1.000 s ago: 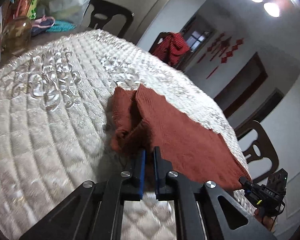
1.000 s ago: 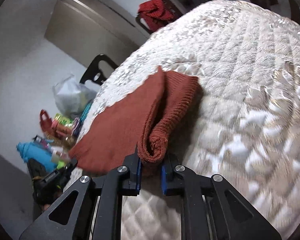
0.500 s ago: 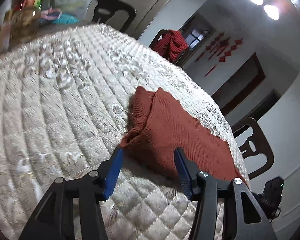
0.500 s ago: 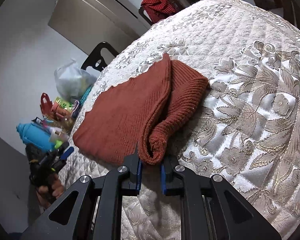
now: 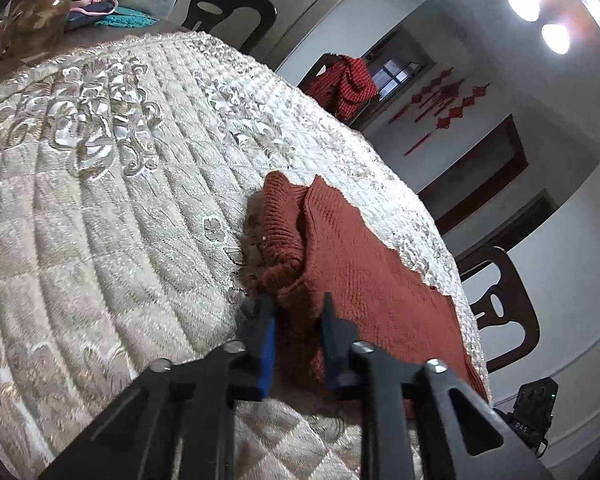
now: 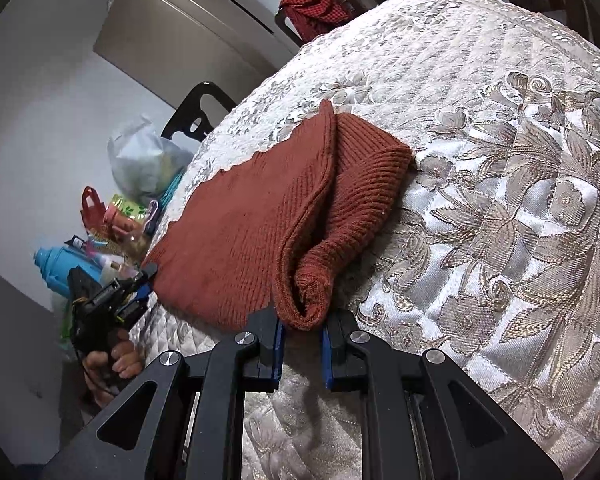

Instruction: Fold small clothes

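Note:
A rust-red knitted sweater [image 5: 360,272] lies folded on a cream quilted tablecloth [image 5: 120,220], one ribbed sleeve doubled along its edge. My left gripper [image 5: 298,320] is closing its jaws on the sweater's near corner, and fabric fills the gap between the blue pads. In the right wrist view the sweater [image 6: 252,220] stretches away to the left. My right gripper [image 6: 302,332] is shut on the rolled end of the sleeve at the opposite near corner. The left gripper [image 6: 140,284], in a person's hand, shows at the sweater's far corner.
Dark chairs [image 5: 228,12] [image 5: 500,300] ring the table, one draped with a red checked garment [image 5: 344,84]. A plastic bag [image 6: 148,160], a blue bottle [image 6: 56,268], a glass jar [image 5: 40,16] and small packets crowd the table's end beyond the cloth.
The left gripper let go of the sweater's corner, opened wide, and has now narrowed around that corner again. The right gripper kept its hold as the sweater settled flatter.

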Demonstrator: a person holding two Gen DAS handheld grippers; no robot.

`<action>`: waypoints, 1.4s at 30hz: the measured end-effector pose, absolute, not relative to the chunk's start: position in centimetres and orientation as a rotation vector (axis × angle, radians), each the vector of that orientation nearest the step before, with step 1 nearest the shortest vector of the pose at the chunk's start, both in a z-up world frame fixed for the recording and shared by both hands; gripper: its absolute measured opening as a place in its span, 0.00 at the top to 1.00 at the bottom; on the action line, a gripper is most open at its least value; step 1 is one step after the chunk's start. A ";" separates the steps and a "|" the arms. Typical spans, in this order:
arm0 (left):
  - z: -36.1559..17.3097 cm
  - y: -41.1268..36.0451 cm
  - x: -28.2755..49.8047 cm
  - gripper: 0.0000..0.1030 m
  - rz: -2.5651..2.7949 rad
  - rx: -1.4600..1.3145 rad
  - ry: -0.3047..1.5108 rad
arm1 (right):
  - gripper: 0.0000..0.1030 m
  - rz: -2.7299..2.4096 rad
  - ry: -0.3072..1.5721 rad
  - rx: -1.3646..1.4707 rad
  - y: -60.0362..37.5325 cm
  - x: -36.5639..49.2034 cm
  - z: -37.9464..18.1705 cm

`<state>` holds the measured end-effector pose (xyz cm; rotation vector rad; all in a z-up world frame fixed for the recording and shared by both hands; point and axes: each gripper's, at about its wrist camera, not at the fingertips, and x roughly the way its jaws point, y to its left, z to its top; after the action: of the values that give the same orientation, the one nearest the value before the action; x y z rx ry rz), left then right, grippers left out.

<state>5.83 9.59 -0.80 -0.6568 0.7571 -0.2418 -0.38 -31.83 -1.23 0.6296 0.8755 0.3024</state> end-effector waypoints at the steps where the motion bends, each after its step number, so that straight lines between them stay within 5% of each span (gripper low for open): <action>1: -0.6 9.7 5.4 0.90 -0.244 -0.659 0.746 | 0.86 0.303 0.876 0.631 -32.0 -0.4 -1.2; 20: 0.9 8.2 -1.3 0.87 -0.297 -0.516 0.759 | 0.85 0.304 0.916 0.515 -33.8 -3.3 0.1; 28: 3.2 8.7 1.4 0.53 -0.311 -0.428 0.702 | 0.78 0.284 0.850 0.415 -33.7 -3.9 2.7; 33: 1.5 6.6 6.9 0.55 -0.350 -0.361 0.827 | 0.75 0.239 0.777 0.393 -32.7 -1.7 4.2; 39: 0.7 3.5 10.0 0.75 -0.356 -0.228 0.847 | 0.75 0.228 0.832 0.357 -30.7 1.1 1.7; 40: 0.7 3.4 10.5 0.79 -0.352 -0.215 0.848 | 0.85 0.211 0.849 0.341 -30.6 1.1 1.1; 42: 0.7 3.6 11.5 0.79 -0.337 -0.214 0.858 | 0.88 0.194 0.836 0.319 -30.9 0.7 0.8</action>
<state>11.46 3.62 0.65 -0.2144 0.8582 -0.3369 0.73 -30.86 0.77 0.3192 0.8359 0.1938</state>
